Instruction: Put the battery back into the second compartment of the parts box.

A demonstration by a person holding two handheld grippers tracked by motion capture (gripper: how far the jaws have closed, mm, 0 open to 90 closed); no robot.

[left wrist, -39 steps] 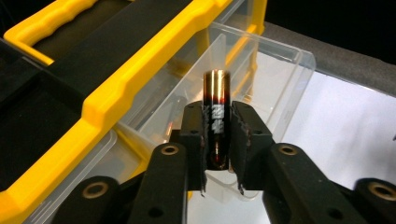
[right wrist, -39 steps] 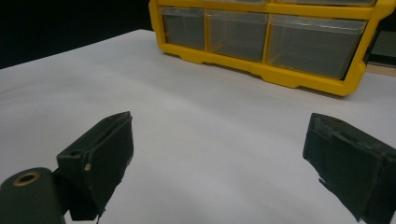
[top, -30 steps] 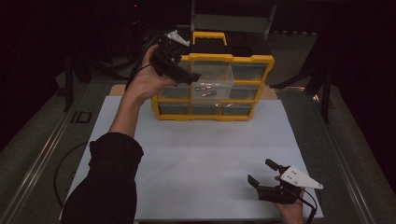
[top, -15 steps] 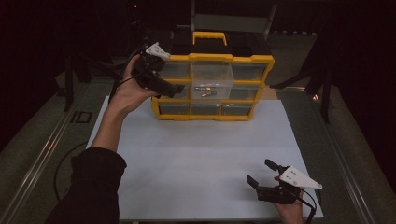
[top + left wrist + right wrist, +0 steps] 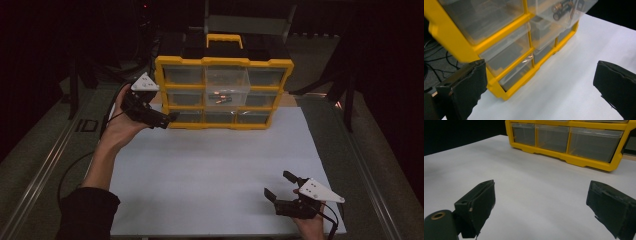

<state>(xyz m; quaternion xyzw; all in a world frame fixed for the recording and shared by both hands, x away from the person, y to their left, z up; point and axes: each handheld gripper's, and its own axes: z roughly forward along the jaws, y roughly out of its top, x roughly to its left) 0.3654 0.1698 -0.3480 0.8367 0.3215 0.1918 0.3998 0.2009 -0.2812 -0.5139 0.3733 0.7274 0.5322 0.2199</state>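
At the left of the high view, the person's left hand (image 5: 116, 131) is holding the left gripper (image 5: 167, 120) just beside the lower left corner of the yellow plastic organizer cabinet with clear drawers (image 5: 224, 62). Its jaws are standing wide apart and have just been opening, and nothing is lying between them. In the left gripper view, the two black jaws are rising from the bottom corners, and the yellow frame of the cabinet and the white sheet are showing in the gap. I cannot tell if the left jaw is touching the frame or is only near to it.

The cabinet is standing upright at the far edge of the white rectangular sheet covering the table (image 5: 215, 170). It is having three rows of drawers. The clear middle drawer of the middle row (image 5: 225, 95) is standing pulled out a little toward the person, and some small metal parts (image 5: 222, 98) are lying inside it. The other drawers are sitting flush in the frame.

At the right, near the front edge of the sheet and well apart from the cabinet, the person's right hand (image 5: 311, 227) is holding the right gripper (image 5: 280, 186) low over the sheet. Its jaws are also standing apart, with only the bare white sheet between them.
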